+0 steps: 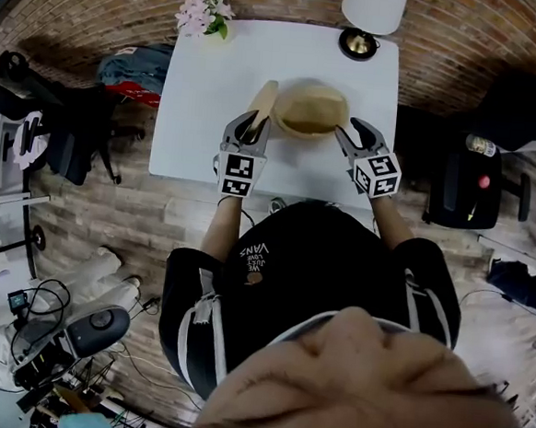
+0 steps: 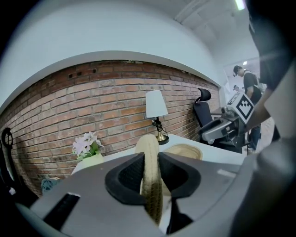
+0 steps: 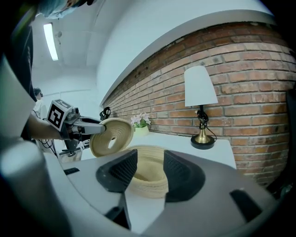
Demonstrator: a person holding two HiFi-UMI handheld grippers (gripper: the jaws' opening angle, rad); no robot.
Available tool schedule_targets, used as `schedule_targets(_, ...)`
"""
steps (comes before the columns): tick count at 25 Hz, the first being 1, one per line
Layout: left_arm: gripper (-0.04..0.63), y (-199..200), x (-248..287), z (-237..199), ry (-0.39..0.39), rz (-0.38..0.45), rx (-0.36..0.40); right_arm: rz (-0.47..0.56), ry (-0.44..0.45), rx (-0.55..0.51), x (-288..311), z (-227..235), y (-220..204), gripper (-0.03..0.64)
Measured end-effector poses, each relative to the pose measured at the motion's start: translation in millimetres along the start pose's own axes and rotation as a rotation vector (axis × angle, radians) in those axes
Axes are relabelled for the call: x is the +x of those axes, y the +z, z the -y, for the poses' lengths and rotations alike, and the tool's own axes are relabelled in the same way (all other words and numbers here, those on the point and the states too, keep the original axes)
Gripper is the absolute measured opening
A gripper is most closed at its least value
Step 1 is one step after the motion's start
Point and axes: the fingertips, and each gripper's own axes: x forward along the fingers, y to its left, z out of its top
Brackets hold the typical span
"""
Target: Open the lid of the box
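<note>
Left gripper (image 1: 253, 122) grips woven lid (image 1: 263, 99), clear of round box (image 1: 309, 131).
Right gripper (image 1: 347, 130), jaws apart: steady the box, set lid down left.

1 woven box (image 1: 311, 110), 1 lid (image 1: 261, 102), 1 lamp (image 1: 375, 6), 1 flower pot (image 1: 203, 14), 1 white table (image 1: 202, 111).

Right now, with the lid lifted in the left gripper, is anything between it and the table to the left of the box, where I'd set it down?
Nothing visible does. The left gripper is shut on the lid, held on edge beside the box. The table on that side is bare; the flowers stand only at its far corner.
</note>
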Motion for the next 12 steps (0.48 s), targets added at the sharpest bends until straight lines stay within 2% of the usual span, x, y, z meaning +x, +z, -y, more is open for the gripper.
schedule_targets(12, 0.094, -17.0, -23.7, -19.4, 0.011, 0.018, -0.060, 0.034, -0.054, 0.011, -0.2, -21.0, 12.1, 0.058)
